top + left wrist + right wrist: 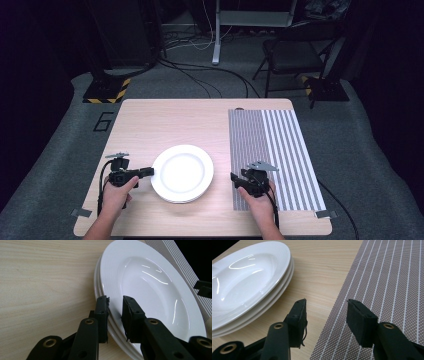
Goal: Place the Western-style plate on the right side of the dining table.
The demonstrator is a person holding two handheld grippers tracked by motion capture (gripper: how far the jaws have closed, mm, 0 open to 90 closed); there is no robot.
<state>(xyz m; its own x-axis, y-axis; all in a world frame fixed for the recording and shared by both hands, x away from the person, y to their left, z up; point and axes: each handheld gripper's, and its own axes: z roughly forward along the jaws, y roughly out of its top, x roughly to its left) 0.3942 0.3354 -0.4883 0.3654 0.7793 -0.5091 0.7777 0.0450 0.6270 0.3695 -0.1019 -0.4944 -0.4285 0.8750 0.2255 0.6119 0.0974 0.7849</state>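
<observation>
Left tool (115,305) grips top plate (150,290) — three stacked (white).

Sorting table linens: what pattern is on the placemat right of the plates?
Brown-grey weave with thin white stripes on the placemat; clearest in the right gripper view.

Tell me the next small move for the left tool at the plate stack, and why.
Probably lift the left tool slightly to peel the top plate off the stack. Its jaws straddle that plate's rim and look closed on it, while two more plates lie beneath. The right tool waits open over the striped placemat's edge, so the mat seems the likely destination.
</observation>
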